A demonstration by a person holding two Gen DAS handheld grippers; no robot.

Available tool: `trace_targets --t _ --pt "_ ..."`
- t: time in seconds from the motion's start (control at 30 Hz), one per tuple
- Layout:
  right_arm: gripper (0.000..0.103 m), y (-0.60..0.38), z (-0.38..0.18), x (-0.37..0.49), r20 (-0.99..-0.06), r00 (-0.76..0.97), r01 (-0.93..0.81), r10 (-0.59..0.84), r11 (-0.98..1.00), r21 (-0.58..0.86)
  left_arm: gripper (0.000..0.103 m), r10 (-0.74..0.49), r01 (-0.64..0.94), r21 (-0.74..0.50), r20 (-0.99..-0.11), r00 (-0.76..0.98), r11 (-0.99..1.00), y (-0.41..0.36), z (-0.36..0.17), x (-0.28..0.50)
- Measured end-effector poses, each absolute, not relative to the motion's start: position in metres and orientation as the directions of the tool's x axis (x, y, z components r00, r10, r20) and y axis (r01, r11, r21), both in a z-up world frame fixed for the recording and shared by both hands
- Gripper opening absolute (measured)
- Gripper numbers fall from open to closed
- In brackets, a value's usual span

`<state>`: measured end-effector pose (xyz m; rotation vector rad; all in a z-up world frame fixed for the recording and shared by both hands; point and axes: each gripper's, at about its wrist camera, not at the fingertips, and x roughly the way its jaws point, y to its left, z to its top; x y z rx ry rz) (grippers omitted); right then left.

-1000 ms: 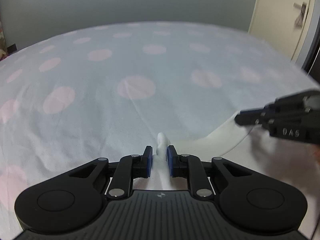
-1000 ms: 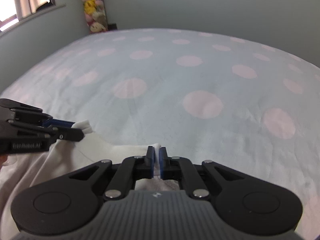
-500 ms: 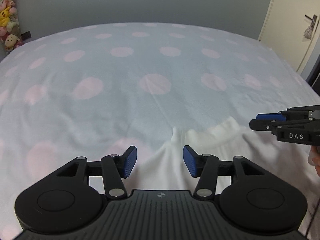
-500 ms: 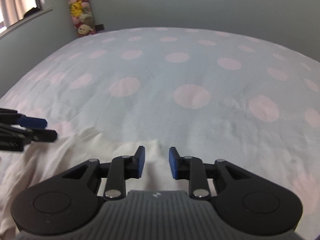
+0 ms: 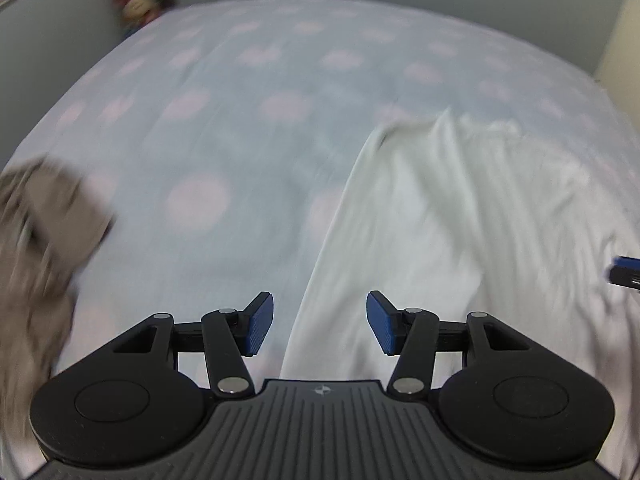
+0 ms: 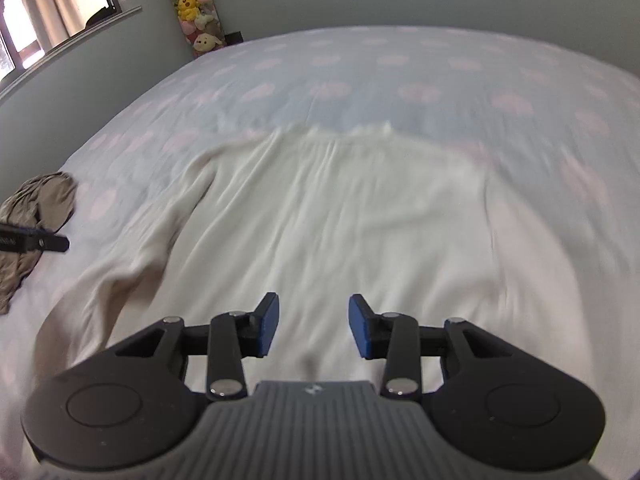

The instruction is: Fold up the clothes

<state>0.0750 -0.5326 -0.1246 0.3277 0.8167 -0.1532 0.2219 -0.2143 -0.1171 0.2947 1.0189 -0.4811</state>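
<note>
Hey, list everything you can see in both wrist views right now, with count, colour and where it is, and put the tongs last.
white garment: one, white, spread flat on the bed ahead of both tongs
olive garment: one, olive-brown, crumpled on the bed, left of the white one
bedsheet: one, pale blue with pink dots, covers the bed
plush toys: a stack, mixed colours, far corner against the wall
window with curtain: one, beige curtain, left wall
door: one, cream, far right edge, mostly cut off
left tongs: one, black with blue pads, open, empty, over the white garment's left edge
right tongs: one, black with blue pads, open, empty, over the white garment
</note>
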Motion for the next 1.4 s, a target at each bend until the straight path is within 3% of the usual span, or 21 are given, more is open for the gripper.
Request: trace_targets --t 0.17,0.57,0.6,0.67,0.7,0.73,1.0,1.4 --pt "0.048 -0.498 -0.132 0.014 -0.754 0.657 0.328 0.002 0.9 0.288 0.05 -0.122 0.391 0.071 -0.885 0.449 0.918 -0.173 -0.142 0.182" --pt "0.049 -0.449 -0.126 -0.028 -0.8 0.599 0.387 -0.025 0.884 0.263 0.051 -0.136 0.316 0.001 -0.902 0.41 0.949 -0.154 -0.169 0.159" --pt "0.049 -0.444 -0.123 -0.025 -0.799 0.601 0.378 -0.024 0.889 0.258 0.048 -0.138 0.317 0.003 -0.896 0.422 0.948 -0.155 -0.169 0.157" --pt "0.051 -0.434 -0.115 -0.019 -0.793 0.608 0.359 -0.021 0.899 0.251 0.03 -0.173 0.338 -0.021 -0.887 0.427 0.941 -0.154 -0.169 0.154" --pt "0.052 -0.429 -0.111 -0.017 -0.789 0.614 0.349 -0.019 0.903 0.249 0.015 -0.194 0.35 -0.036 -0.883 0.428 0.936 -0.154 -0.169 0.152" --pt "0.052 -0.424 -0.108 -0.015 -0.786 0.618 0.338 -0.016 0.908 0.247 0.008 -0.215 0.355 -0.056 -0.878 0.427 0.933 -0.152 -0.168 0.152" --pt "0.053 -0.418 -0.11 -0.011 -0.799 0.601 0.356 -0.031 0.905 0.233 0.004 -0.248 0.311 -0.102 -0.844 0.476 0.945 -0.13 -0.145 0.165" --pt "0.053 -0.419 -0.116 -0.01 -0.823 0.565 0.405 -0.063 0.89 0.21 0.003 -0.124 0.209 0.006 -0.787 0.604 0.978 -0.081 -0.103 0.215"
